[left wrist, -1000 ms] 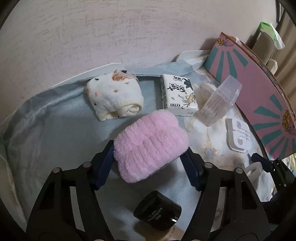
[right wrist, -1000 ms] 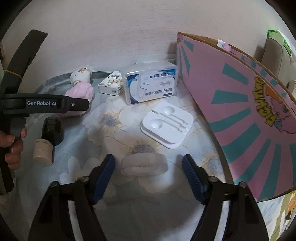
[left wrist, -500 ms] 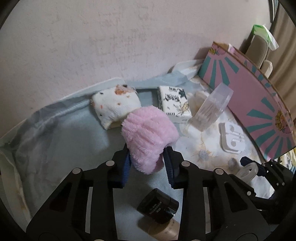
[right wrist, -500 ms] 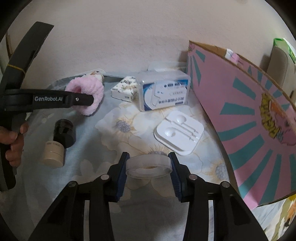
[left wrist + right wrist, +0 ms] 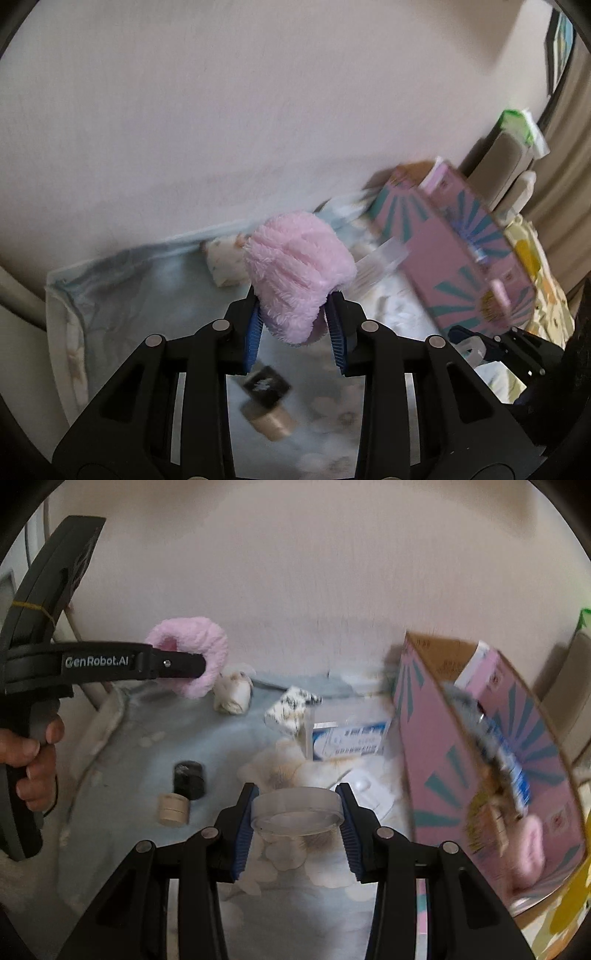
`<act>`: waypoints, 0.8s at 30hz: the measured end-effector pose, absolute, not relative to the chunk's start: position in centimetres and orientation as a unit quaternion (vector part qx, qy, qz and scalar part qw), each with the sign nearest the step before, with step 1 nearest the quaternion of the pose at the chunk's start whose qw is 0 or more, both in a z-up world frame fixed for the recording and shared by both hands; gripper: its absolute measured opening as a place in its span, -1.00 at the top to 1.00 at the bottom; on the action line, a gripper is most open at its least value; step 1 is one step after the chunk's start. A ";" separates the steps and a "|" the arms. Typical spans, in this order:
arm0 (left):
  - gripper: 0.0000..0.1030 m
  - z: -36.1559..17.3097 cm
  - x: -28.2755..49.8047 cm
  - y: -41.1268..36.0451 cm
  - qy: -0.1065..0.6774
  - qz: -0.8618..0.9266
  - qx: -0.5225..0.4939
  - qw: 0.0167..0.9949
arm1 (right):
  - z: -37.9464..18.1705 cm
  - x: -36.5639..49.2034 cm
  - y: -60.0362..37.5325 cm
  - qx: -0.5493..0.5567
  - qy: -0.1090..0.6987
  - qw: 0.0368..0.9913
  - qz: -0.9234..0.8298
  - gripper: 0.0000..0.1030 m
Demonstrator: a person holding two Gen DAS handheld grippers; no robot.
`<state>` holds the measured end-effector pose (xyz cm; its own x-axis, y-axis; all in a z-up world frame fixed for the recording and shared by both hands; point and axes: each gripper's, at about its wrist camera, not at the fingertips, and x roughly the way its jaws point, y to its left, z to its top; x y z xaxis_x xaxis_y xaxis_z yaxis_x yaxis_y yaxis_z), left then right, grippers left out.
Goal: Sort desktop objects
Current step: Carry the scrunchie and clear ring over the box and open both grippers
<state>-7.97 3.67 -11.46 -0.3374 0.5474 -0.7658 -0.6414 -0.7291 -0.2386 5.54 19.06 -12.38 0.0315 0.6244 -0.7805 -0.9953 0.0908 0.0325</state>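
The left gripper pinches the pink fluffy band, lifted left of the pink box; the right gripper clamps the clear tape roll just left of that box

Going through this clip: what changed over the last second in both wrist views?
The left gripper shut on the pink fluffy band and raised it off the cloth. The right gripper shut on the clear tape roll and lifted it too. The small bottle and pink box stayed put.
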 end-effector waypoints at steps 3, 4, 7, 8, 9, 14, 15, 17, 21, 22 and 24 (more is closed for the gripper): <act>0.45 -9.1 -6.8 4.4 0.044 0.818 -0.436 0.372 | -10.4 7.2 18.9 -0.282 0.338 0.651 0.618 0.24; 0.45 -8.3 -6.4 4.6 0.040 0.818 -0.433 0.376 | -9.8 7.8 18.8 -0.281 0.341 0.650 0.618 0.24; 0.45 -6.3 -5.4 6.5 0.034 0.816 -0.425 0.391 | -8.2 10.0 18.0 -0.281 0.339 0.657 0.612 0.24; 0.45 -5.8 -5.0 7.3 0.034 0.815 -0.422 0.395 | -7.8 10.8 17.8 -0.282 0.339 0.659 0.609 0.24; 0.45 -5.4 -4.9 7.8 0.034 0.814 -0.421 0.398 | -7.4 11.6 17.6 -0.282 0.338 0.663 0.606 0.24; 0.45 -3.9 -3.4 11.9 0.025 0.803 -0.416 0.426 | -6.3 15.9 16.7 -0.287 0.344 0.671 0.591 0.24; 0.45 -3.8 -3.1 12.4 0.025 0.802 -0.414 0.430 | -6.2 16.6 16.6 -0.291 0.346 0.671 0.588 0.24; 0.45 -3.3 -2.4 14.2 0.025 0.795 -0.415 0.442 | -6.2 18.1 16.2 -0.275 0.369 0.692 0.557 0.24; 0.45 -3.6 -1.1 17.6 0.027 0.782 -0.420 0.460 | -6.8 20.1 15.4 -0.291 0.379 0.681 0.554 0.24; 0.45 -3.9 -0.6 18.8 0.029 0.778 -0.421 0.465 | -6.9 20.5 15.2 -0.295 0.380 0.680 0.553 0.24; 0.45 -4.3 0.0 20.2 0.035 0.773 -0.425 0.470 | -7.4 21.2 14.9 -0.302 0.384 0.675 0.554 0.24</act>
